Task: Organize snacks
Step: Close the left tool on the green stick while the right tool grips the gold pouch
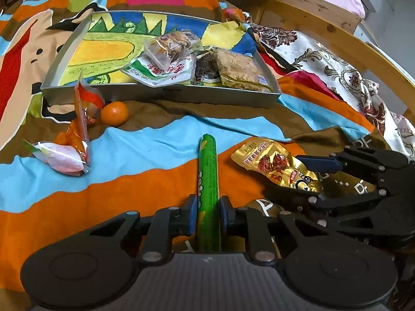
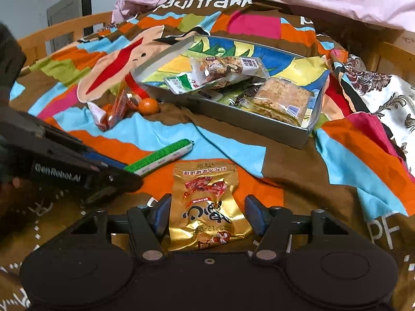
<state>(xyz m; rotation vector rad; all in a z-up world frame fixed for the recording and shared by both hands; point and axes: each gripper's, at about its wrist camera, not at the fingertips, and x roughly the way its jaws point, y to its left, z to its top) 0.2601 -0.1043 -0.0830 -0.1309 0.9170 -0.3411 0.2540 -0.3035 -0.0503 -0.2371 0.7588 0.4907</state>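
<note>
Closest to me, the left gripper point(image 1: 207, 213) has its two blue pads pressed against the sides of a green sausage stick point(image 1: 207, 181), which lies on the bedspread point(image 1: 129, 160) with its far end pointing toward the tray point(image 1: 160, 94); its near end vanishes under the gripper's body, so I can't see where it stops. Off to the left, an orange packet point(image 1: 83, 119) stands half upright, its lower part overlapping a pale pink-and-white packet point(image 1: 62, 159), and a small orange fruit point(image 1: 114, 113) sits just beside it, close to the tray's front wall. Inside the tray, the snacks are heaped toward the right end: a clear packet of nut bars point(image 1: 172, 45) on top of a green-and-white packet point(image 1: 160, 71), then a dark packet point(image 1: 206, 68) half buried between its neighbours, then a crumbly block in clear wrap point(image 1: 240, 71). The print on all of them is too small to read. Further right, the right gripper point(image 2: 206, 213) sits partly open with a gold packet point(image 2: 207, 207) between its fingers; the left pad looks to be touching the crinkled edge while the right pad stands clear of it, so it has no grip. The packet rests flat on the bedspread, its near end cut off by the gripper. At the far right a flowered cloth point(image 1: 337, 77) bunches against the wooden bed frame point(image 1: 324, 26).
</note>
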